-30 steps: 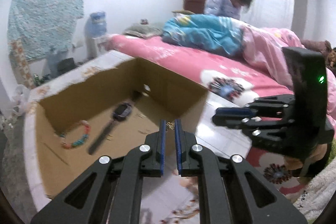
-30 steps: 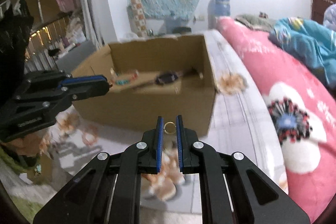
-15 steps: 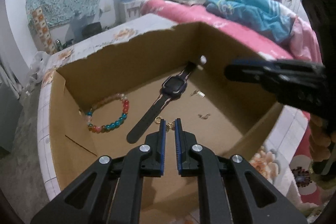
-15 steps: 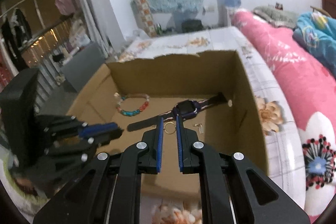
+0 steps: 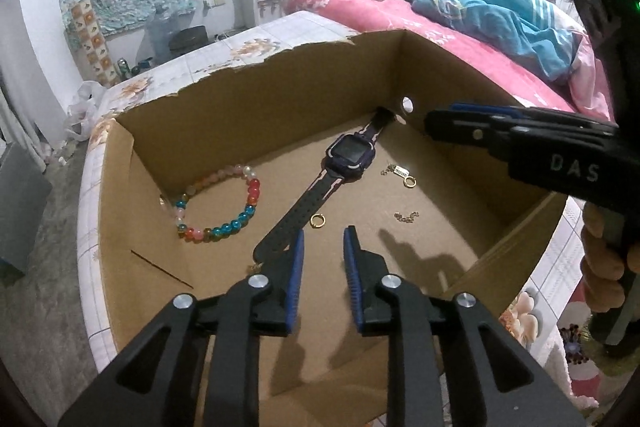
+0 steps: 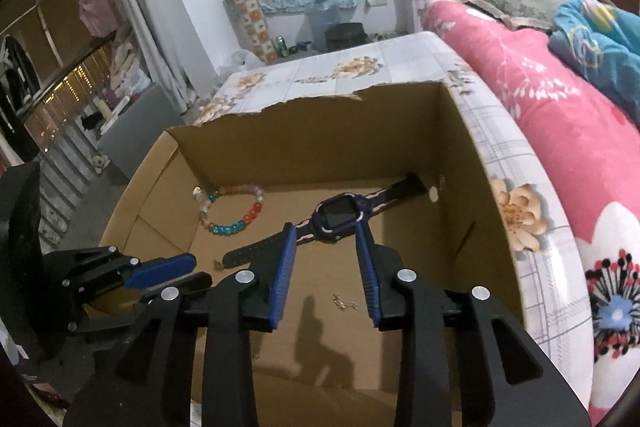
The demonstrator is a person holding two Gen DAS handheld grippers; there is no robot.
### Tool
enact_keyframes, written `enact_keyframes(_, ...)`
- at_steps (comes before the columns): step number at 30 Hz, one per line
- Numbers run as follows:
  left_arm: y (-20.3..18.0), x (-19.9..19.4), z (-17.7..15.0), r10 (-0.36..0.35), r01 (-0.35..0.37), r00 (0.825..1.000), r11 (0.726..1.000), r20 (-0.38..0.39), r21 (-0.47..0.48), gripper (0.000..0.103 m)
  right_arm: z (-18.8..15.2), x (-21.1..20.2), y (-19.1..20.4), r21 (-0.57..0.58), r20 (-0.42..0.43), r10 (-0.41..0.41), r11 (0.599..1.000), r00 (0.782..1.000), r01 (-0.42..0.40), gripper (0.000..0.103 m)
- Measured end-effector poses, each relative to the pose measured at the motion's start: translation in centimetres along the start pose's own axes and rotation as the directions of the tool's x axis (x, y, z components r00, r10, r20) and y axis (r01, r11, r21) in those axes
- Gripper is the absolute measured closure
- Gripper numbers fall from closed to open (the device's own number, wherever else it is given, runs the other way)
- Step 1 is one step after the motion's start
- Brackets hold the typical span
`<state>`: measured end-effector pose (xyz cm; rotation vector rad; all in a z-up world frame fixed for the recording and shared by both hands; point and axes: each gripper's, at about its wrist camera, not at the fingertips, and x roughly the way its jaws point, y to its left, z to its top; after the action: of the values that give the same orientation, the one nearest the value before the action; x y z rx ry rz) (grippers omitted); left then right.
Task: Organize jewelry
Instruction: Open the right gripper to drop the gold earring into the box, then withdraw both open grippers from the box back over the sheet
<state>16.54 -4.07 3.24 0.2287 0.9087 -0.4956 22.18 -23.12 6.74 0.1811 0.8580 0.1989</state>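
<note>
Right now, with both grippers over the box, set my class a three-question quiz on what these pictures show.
1. True or false: the watch lies inside the cardboard box.
2. What lies nearest the left gripper? A) gold ring B) beaded bracelet C) water jug
3. Fill in: nothing sits between the jaws of the right gripper, which are ____.

Key: 1 true. 2 A. 3 opening.
</note>
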Motion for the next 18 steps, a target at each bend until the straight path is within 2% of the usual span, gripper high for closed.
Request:
enact_keyframes(2,-0.2,-0.3,0.0,0.0,0.0,1.0,1.0,0.012,-0.003,0.075,-0.1,-0.5,-0.2,0.011,0.011,0.006,1.0,1.0,-0.006,0.064)
enact_keyframes(10,-0.7,-3.1,-0.5,-0.027,0.028,0.996,0.999,0.08,-0.018,0.056,-0.5,-3.9,-0.1,0.022,0.092,0.041,0.999,0.995,-0.043,0.056)
enact_keyframes(14,-1.0,-5.9,-1.1,-0.056,0.059,0.986,0.998,0.157,-0.013,0.042,-1.1,-6.5,-0.5,0.02,0.153,0.061,0.998,0.986,-0.065,0.05)
enact_keyframes(18,-1.7,-8.4,-2.4,-0.081,0.08,0.974,0.997,0.211,0.011,0.033,-2.8,-10.2,-1.6,0.002,0.224,0.05,0.999,0.973,-0.051,0.043)
